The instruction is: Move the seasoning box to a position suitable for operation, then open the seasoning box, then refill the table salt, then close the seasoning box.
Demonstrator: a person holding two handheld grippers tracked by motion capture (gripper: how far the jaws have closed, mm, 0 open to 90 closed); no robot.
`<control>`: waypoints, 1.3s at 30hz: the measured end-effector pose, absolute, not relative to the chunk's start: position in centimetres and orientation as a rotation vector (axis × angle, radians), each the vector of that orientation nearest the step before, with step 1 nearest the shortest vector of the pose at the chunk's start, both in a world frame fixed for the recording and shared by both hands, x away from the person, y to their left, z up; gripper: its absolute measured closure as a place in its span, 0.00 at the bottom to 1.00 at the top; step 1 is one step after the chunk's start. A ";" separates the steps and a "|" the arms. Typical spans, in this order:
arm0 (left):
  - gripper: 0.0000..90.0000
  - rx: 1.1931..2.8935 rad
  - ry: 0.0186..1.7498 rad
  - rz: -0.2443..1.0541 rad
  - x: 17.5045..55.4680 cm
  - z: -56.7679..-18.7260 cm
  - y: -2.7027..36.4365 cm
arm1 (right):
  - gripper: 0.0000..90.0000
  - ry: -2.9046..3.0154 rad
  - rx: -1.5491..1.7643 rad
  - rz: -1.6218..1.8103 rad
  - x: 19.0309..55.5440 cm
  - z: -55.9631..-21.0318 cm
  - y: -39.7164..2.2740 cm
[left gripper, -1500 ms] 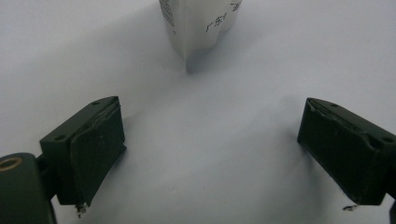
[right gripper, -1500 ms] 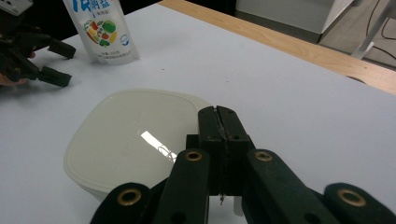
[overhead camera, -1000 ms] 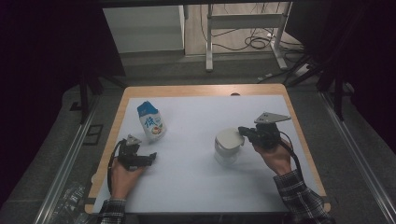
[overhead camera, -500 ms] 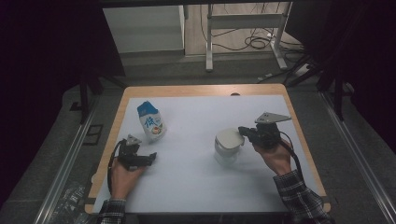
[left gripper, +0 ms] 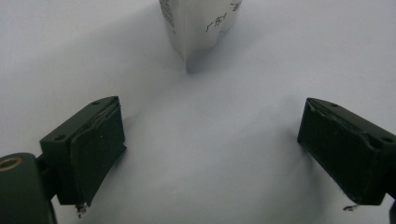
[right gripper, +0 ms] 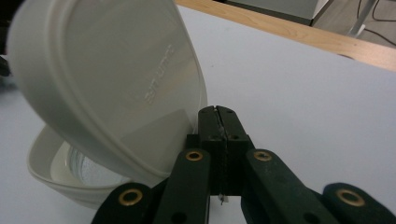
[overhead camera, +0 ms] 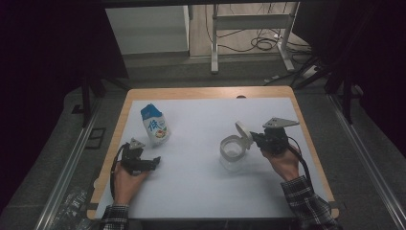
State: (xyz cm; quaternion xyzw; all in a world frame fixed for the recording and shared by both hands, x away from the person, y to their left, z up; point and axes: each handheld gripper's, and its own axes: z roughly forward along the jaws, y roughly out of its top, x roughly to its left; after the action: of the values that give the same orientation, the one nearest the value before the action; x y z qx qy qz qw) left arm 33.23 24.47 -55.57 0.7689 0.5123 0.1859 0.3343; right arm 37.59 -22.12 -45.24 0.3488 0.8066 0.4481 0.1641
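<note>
Since the earlier frame, the container's round, smooth white plastic lid (overhead camera: 243, 133) has been tilted up from flat to nearly upright, hinged on the rim nearest the right gripper (overhead camera: 255, 139). Its jaws are being pressed fully together — the lid's edge tab is being pinched between them. The translucent round container (overhead camera: 232, 152) is sitting right of centre on the matte white table cover (overhead camera: 201, 191). The left gripper (overhead camera: 154, 163) is being held spread wide and empty, touching nothing — a glossy blue-and-white pouch (overhead camera: 155, 125) is standing just beyond it.
</note>
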 end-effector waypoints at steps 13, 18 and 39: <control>0.08 2.007 1.337 0.485 33.2 -55.6 24.5 | 0.93 2.260 1.005 1.245 37.4 -46.0 -23.2; 0.08 2.012 1.335 0.487 33.2 -55.6 24.5 | 0.93 2.260 1.015 1.250 37.1 -46.0 -23.6; 0.08 2.012 1.336 0.486 33.2 -55.6 24.5 | 0.94 2.348 0.926 1.377 32.5 -44.6 -23.5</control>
State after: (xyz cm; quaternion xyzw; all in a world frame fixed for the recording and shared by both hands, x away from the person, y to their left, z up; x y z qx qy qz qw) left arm 33.22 24.48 -55.55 0.7702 0.5113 0.1859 0.3327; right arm 32.54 -23.53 -44.55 0.3192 0.8094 0.4747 0.1329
